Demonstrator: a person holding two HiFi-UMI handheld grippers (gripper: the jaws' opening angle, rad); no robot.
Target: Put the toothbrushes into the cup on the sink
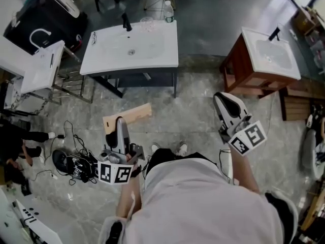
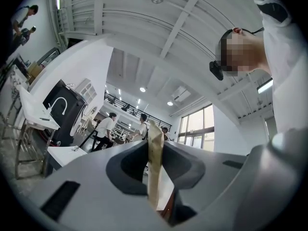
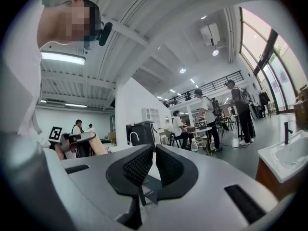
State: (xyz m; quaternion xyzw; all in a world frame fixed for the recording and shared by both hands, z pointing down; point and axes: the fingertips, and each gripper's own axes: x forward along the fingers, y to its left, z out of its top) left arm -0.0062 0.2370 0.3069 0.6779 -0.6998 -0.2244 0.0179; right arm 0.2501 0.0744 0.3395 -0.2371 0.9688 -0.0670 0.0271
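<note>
Left gripper [image 2: 155, 150] is clamped on a thin tan pack [image 1: 138, 113], seen edge-on between the pads. It is likely the toothbrushes in their wrapping, though no brush shows. Right gripper [image 3: 154, 161] has its jaws close together with nothing between them, raised at the person's side. Sink [image 1: 109, 52] is well apart, ahead. A faint clear cup [image 1: 147, 23] sits at its back edge, just beside the tap [image 1: 125, 22]. Risks, as judged: the pack is held off-centre with its longer part sticking out sideways, so a swing on the walk over could lever it loose. Cables [image 1: 76, 164] lie on the floor to the person's left and could trip or snag. The cup looks light, so a long flat pack let go off-centre could tip it, or knock the tap on the way in. The pack may be too wide for the cup's mouth. A right sink [image 1: 271, 55] and a left sink [image 1: 43, 67] stand near, so going to the wrong one is possible.
</note>
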